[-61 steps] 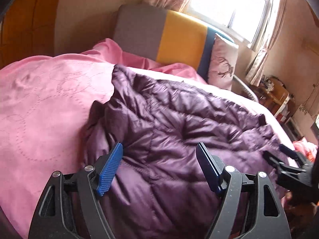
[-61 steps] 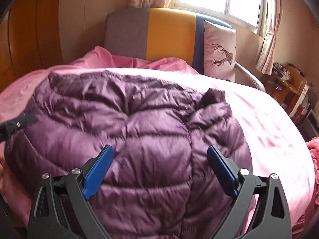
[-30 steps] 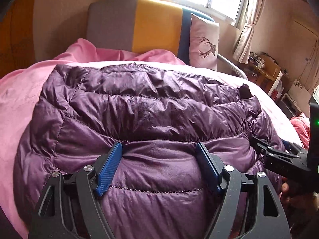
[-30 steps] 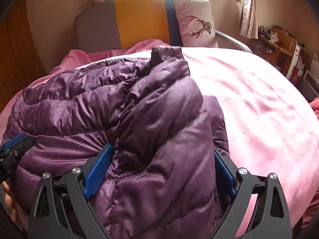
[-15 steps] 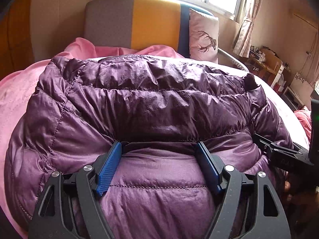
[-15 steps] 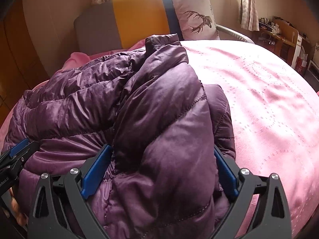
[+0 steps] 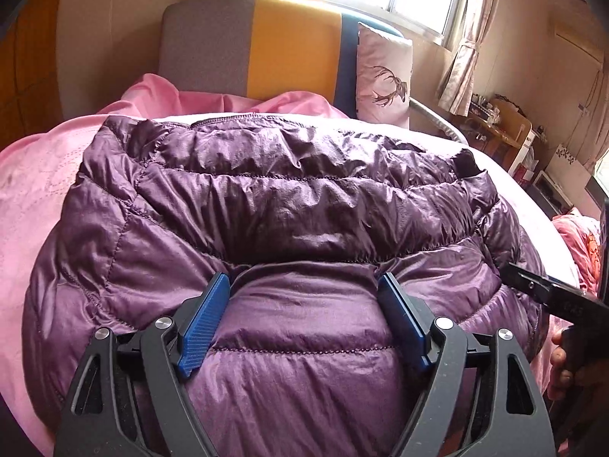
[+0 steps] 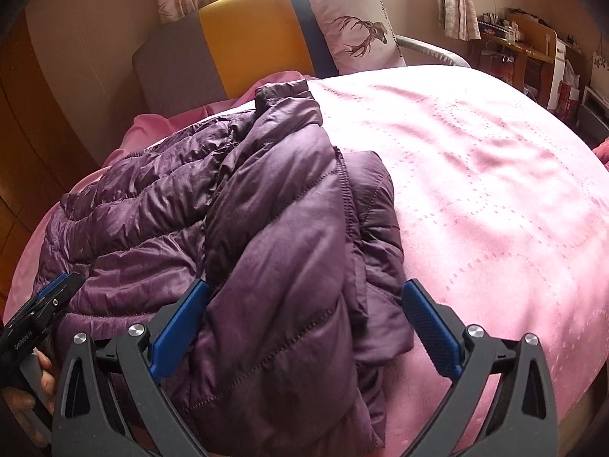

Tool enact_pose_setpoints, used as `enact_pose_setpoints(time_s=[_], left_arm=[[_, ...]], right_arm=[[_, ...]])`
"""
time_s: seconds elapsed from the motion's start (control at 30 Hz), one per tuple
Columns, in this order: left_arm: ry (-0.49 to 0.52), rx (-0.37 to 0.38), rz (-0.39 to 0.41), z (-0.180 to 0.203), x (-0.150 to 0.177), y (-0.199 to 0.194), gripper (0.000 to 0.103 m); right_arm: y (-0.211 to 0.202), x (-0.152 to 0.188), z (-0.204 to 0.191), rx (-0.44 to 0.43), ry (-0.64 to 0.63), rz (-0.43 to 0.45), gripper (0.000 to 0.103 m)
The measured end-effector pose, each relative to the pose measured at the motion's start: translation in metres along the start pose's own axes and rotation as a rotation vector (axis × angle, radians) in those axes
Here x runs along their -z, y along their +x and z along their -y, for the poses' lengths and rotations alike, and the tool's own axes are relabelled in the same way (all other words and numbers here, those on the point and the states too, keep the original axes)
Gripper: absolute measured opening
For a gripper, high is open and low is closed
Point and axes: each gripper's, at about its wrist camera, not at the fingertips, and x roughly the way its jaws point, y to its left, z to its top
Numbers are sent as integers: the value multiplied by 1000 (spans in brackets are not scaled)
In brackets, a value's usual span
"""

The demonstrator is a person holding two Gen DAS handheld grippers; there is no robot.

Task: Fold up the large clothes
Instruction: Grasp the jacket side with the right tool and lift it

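A purple puffer jacket (image 7: 266, 205) lies folded on the pink bedspread (image 7: 34, 190). My left gripper (image 7: 303, 280) straddles a puffy fold at the jacket's near edge. Both blue pads (image 7: 205, 320) still touch the fabric while the jaws are opening. My right gripper (image 8: 305, 285) is at the jacket's (image 8: 274, 266) right end, over the folded sleeve. Its jaws are opening wide: the left pad touches the fabric, while the right pad (image 8: 430, 323) stands clear over the bedspread (image 8: 495, 190). Each gripper shows in the other's view, the right gripper (image 7: 548, 293) at the right edge, the left gripper (image 8: 49, 297) at the left.
A grey, yellow and blue headboard (image 7: 266, 45) and a deer-print pillow (image 7: 384, 76) stand at the far end of the bed. Wooden shelves with clutter (image 7: 502, 122) sit by the right wall under the window. A hand (image 8: 42, 377) shows at the lower left.
The right gripper's jaws have spread, and its right pad has come off the jacket. The right view has shifted and rolled a little. The left gripper stays on the same fold.
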Motion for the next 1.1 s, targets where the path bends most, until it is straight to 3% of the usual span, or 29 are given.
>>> enact_pose_setpoints(time_s=[0.1, 0.27, 0.37, 0.53, 0.6, 0.63, 0.67, 0.7, 0.77, 0.83, 0.97, 1.1], left_arm=[[-16, 2, 26, -4, 1, -12, 80], [-67, -16, 101, -27, 3, -38, 80], [-98, -17, 88, -42, 3, -41, 71], [-26, 0, 55, -35, 5, -34, 70], [49, -35, 38, -28, 7, -23, 71], [64, -35, 29, -27, 8, -20, 71], [76, -29, 10, -27, 9, -15, 71], [79, -27, 2, -26, 10, -13, 71], [69, -8, -11, -27, 12, -11, 71], [68, 17, -28, -27, 16, -11, 71], [98, 55, -64, -20, 29, -17, 71], [103, 146, -103, 0, 45, -35, 71]], right_arm=[[-8, 7, 17, -34, 73, -7, 101], [-16, 22, 47, -173, 199, -20, 101], [-18, 25, 50, -224, 221, -16, 101], [-14, 28, 42, -298, 229, -26, 101], [-10, 28, 39, -317, 237, -31, 100], [-8, 28, 37, -325, 235, -36, 90], [-6, 27, 34, -328, 230, -45, 70], [-4, 28, 32, -339, 228, -57, 63], [-4, 28, 29, -373, 231, -69, 37], [-20, 29, 29, -382, 205, -72, 25], [-53, 41, 42, -361, 164, -87, 19], [-83, 58, 70, -316, 172, -97, 19]])
